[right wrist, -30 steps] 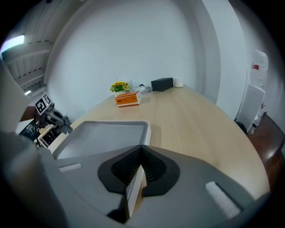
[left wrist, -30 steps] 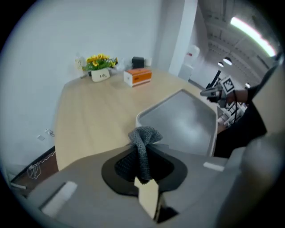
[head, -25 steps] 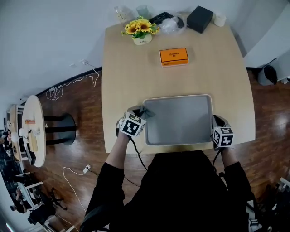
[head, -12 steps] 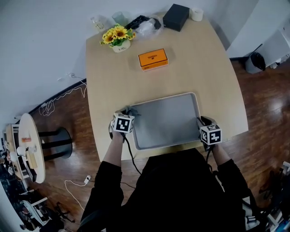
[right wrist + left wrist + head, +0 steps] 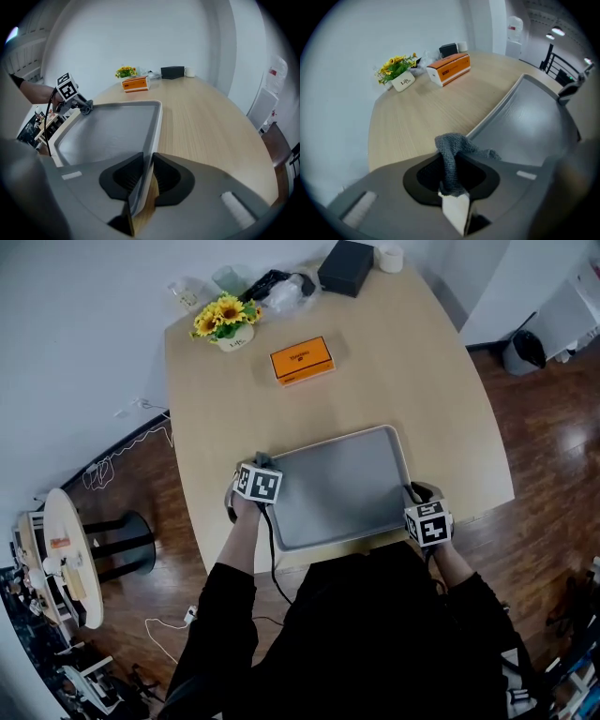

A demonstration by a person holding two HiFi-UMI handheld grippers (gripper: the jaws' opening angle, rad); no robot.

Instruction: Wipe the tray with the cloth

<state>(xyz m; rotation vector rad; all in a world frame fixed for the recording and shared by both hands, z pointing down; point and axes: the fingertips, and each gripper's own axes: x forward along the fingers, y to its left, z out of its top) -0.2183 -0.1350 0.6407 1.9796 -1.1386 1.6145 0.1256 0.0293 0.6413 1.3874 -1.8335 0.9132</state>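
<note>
Left hand-held gripper (image 5: 454, 201) pinching grey cloth (image 5: 454, 150) at tray (image 5: 347, 488) corner, jaws just easing apart, right hand-held gripper (image 5: 143, 187) clamping tray rim

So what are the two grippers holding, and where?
Left gripper: the cloth, by one end; its fingers have just been opening. Right gripper: the tray, by its rim.

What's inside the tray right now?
Only bare grey tray floor shows. The cloth is at its far left corner, between the jaws of the left claw, which have just been opening. Marker cubes on it and the right claw hide the corners beneath.
</note>
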